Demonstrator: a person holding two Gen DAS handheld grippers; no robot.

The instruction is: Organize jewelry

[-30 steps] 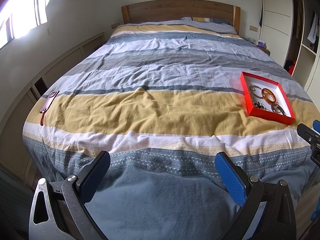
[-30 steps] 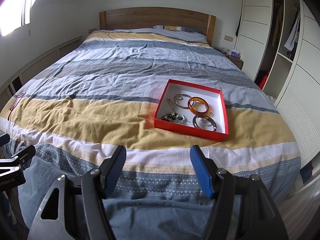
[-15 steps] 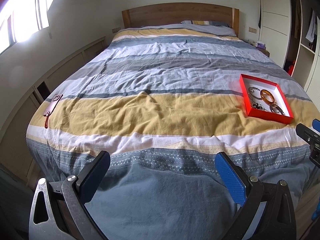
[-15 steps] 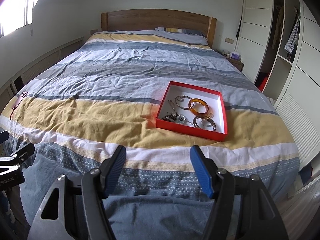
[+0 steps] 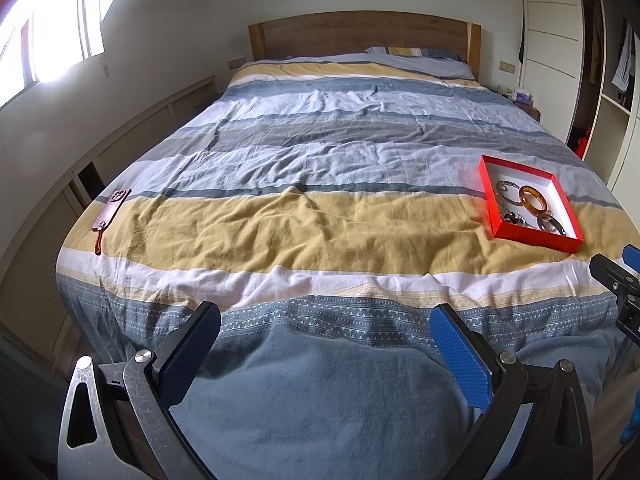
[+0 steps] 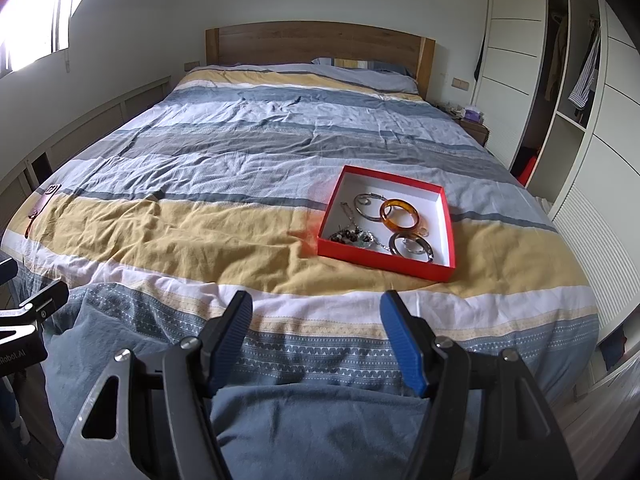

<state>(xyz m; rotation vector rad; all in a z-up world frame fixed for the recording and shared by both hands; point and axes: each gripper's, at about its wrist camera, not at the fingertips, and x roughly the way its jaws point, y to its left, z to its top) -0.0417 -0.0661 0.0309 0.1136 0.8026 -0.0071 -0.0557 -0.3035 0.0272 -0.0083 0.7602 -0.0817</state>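
Observation:
A red box (image 6: pixel 446 232) with a white inside lies on the yellow stripe of the bed, at the right in the left wrist view (image 5: pixel 489 204). It holds an amber bangle (image 6: pixel 399 213), a silver bangle (image 6: pixel 366 205), a grey bangle (image 6: pixel 411 246) and a dark beaded chain (image 6: pixel 352 236). My right gripper (image 6: pixel 316 340) is open and empty, above the foot of the bed, well short of the box. My left gripper (image 5: pixel 326 350) is open and empty, further left over the foot of the bed.
A brown phone case with a strap (image 5: pixel 110 212) lies near the bed's left edge. The wooden headboard (image 6: pixel 316 42) and a pillow are at the far end. A white wardrobe (image 6: pixel 516 60) stands on the right, a low panelled wall unit on the left.
Both grippers have pulled back slightly from the bed, so the box looks a little farther away. Both jaws stay open as before.

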